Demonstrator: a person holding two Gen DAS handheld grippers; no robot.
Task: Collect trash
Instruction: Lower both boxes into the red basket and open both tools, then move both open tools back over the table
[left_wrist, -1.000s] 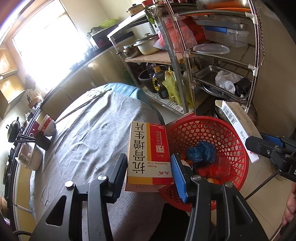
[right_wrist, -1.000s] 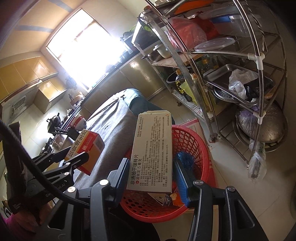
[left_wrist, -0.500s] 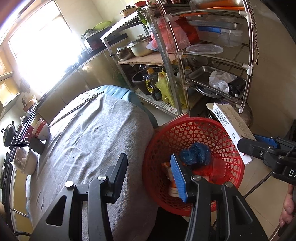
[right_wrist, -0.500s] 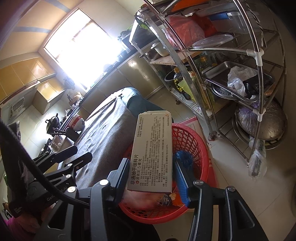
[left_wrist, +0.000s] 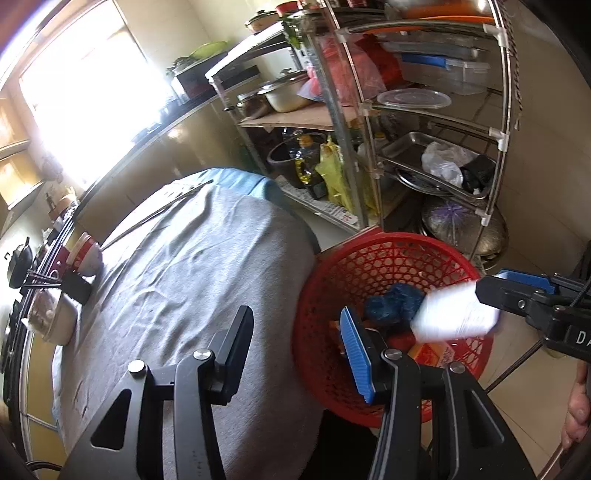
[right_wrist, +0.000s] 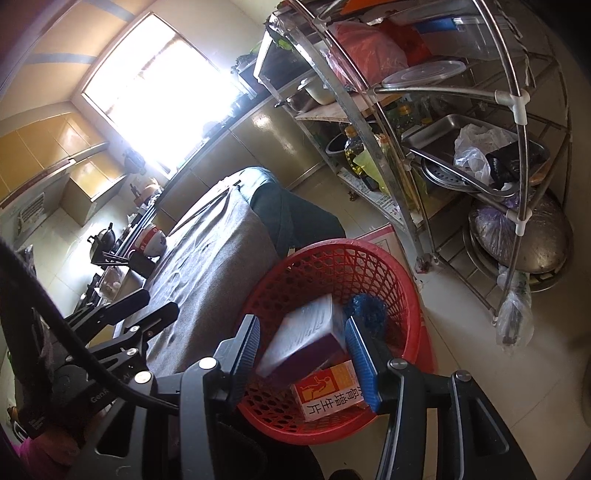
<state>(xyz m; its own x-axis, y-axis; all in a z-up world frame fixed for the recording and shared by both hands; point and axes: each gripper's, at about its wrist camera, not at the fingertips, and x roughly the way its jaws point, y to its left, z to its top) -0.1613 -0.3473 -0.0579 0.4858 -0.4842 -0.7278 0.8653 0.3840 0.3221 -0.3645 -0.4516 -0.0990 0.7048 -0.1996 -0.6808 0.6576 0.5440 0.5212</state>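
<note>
Right wrist view: right tongs spread wide, nothing gripped. White box blurred, sits between the fingers but apart from both pads, looks to be dropping into the red basket straight ahead & below. Red-and-orange box already lies inside, just under the right finger, w/ a blue wad beyond it. Left tongs also wide & empty, basket off their right finger, grey cloth ahead of the left one.

To do the drop well, imo: keep tongs centred over the basket mouth, not its rim, hold fingers apart till box is clear, then lift straight back so pads don't snag the mesh. Cloth near the tongs shows no more trash; far end has bowls, not trash by the look.
</note>
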